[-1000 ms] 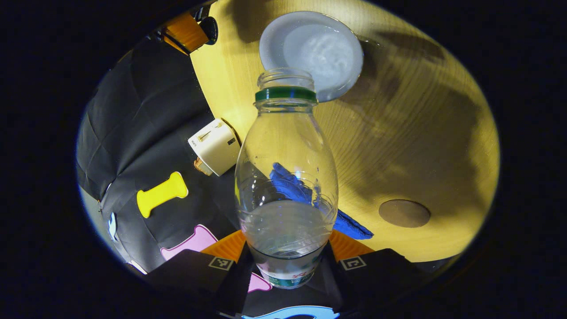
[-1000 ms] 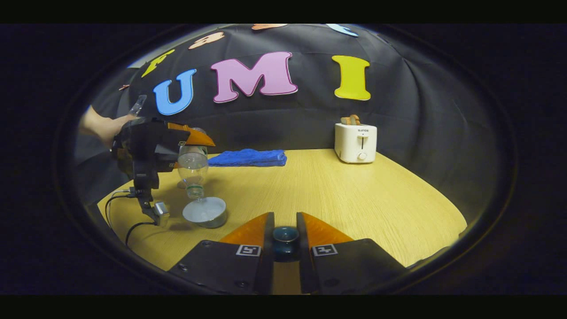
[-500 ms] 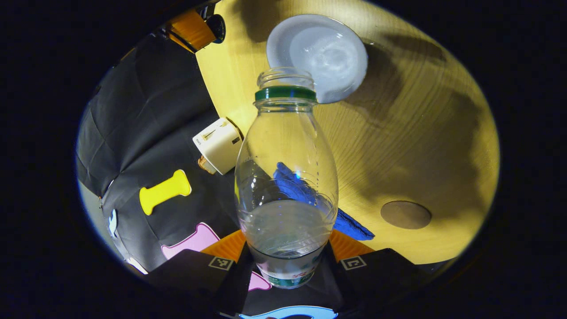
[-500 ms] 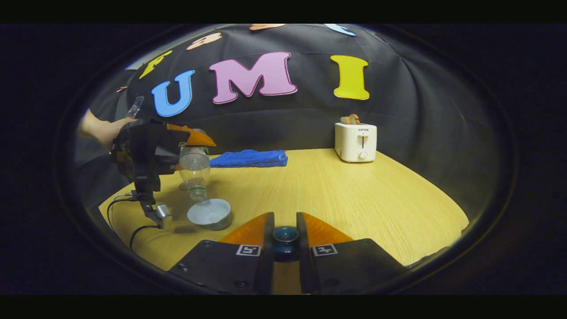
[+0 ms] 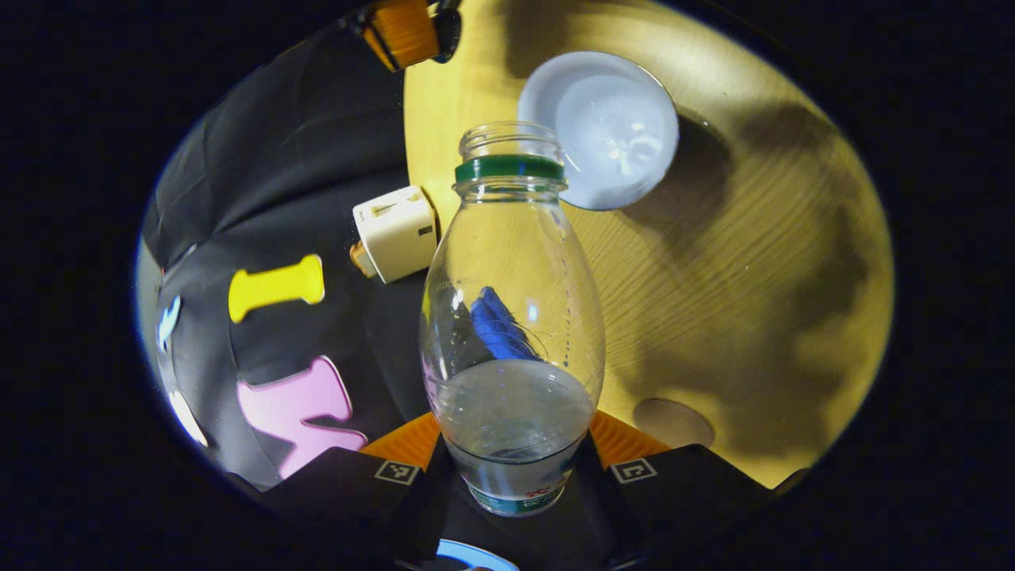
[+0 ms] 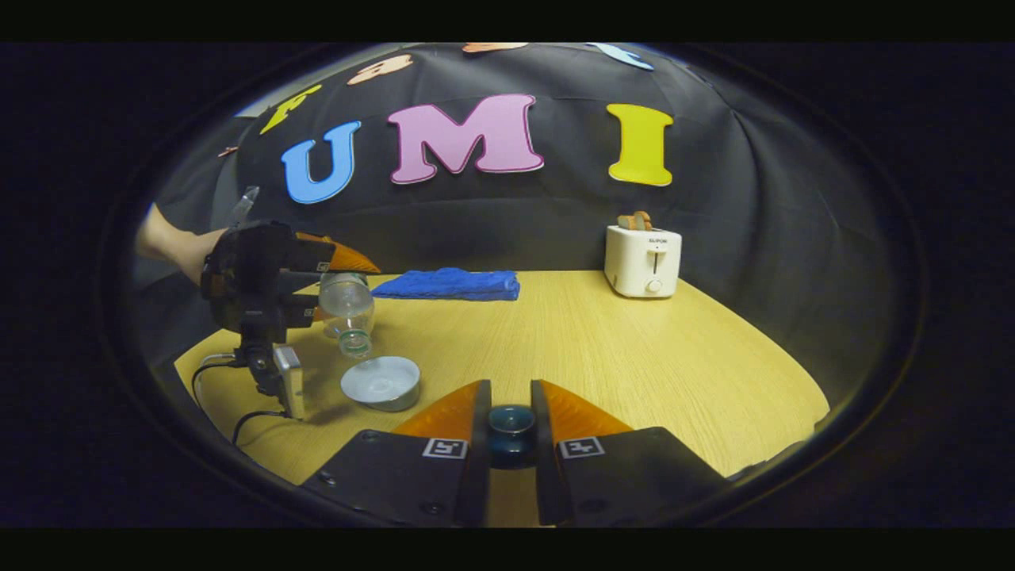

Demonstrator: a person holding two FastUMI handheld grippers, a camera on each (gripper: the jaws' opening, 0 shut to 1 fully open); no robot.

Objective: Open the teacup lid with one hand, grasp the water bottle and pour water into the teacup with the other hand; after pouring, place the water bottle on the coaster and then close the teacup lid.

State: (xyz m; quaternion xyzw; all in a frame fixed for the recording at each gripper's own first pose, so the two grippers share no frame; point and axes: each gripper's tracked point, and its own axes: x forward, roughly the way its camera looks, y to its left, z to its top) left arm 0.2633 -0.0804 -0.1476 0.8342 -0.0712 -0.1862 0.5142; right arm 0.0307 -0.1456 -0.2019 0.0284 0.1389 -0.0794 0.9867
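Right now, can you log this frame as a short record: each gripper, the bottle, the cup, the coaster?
left gripper: shut on water bottle, uncapped, tilted neck-down over the cup
right gripper: shut on teacup lid, held off the cup
teacup: open, on the table
coaster: bare
water: some left in bottle

The left gripper (image 5: 514, 468) clamps the uncapped water bottle (image 5: 511, 317), its mouth beside the open teacup (image 5: 607, 131) on the tabletop (image 5: 753, 262).

A white toaster (image 6: 643, 260) with bread in its slots stands at the back of a pale wooden table (image 6: 603, 349). A folded blue towel (image 6: 448, 285) lies well apart from it.
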